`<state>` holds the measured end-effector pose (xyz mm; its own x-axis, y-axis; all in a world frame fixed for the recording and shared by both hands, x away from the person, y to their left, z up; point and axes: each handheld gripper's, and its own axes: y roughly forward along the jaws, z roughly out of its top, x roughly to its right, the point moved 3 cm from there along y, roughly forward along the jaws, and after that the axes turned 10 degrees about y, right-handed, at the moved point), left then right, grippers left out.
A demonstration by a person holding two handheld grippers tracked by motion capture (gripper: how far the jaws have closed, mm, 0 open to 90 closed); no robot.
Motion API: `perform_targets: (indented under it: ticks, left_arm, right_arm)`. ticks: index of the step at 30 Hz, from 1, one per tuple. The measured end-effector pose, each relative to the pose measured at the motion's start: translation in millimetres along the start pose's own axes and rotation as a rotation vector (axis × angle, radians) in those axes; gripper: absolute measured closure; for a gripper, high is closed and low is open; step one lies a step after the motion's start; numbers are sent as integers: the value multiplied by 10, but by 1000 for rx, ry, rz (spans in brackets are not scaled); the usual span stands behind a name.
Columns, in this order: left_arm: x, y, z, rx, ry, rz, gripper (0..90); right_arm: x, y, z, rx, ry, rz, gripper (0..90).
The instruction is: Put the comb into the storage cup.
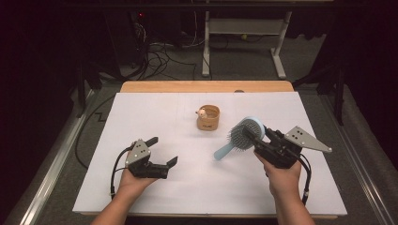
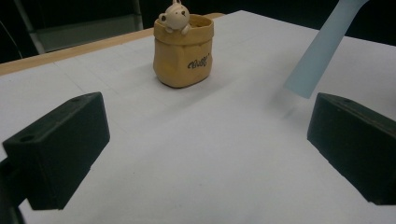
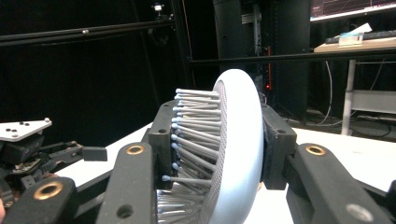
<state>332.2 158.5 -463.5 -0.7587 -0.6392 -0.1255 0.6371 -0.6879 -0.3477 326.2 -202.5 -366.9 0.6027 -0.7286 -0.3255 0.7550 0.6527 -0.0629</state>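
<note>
My right gripper (image 1: 253, 136) is shut on the head of a light blue hairbrush (image 1: 245, 132), one jaw against the bristles and the other against its back (image 3: 243, 140). The brush handle (image 1: 223, 152) slants down to the left, and its end (image 2: 308, 74) hangs just above the white tabletop. A tan pot shaped like a sack (image 1: 209, 118), with a small bear figure (image 2: 175, 16) at its rim, stands upright mid-table. My left gripper (image 1: 162, 151) rests low at the front left, open, with nothing between its jaws (image 2: 205, 149).
The white sheet (image 1: 187, 187) covers the table, and a wooden edge (image 1: 206, 86) shows at the far side. Beyond it are a white desk frame (image 1: 244, 28) and cables (image 1: 159, 56) on the floor. In the right gripper view, the left gripper (image 3: 32, 149) is at the lower left.
</note>
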Motion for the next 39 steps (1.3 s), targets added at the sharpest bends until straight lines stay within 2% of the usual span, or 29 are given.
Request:
perform_targets:
  ticks: [6,11,15,27,39]
  left_arm:
    - [0,-6,0,0,11,5,0]
    - [0,-2,-4,-2,15,6,0]
    - [0,-3,0,2,18,7,0]
    - [0,3,-12,3,20,6,0]
    - [-26,-7,-30,22,0,5,0]
  right_arm:
    - [24,-29,13,5,-22,-25,584]
    - [45,-59,47,18,-16,-30,584]
    - [37,-80,71,25,-42,-45,585]
    - [54,-143,118,45,-76,-82,586]
    - [106,-144,110,49,-87,-100,584]
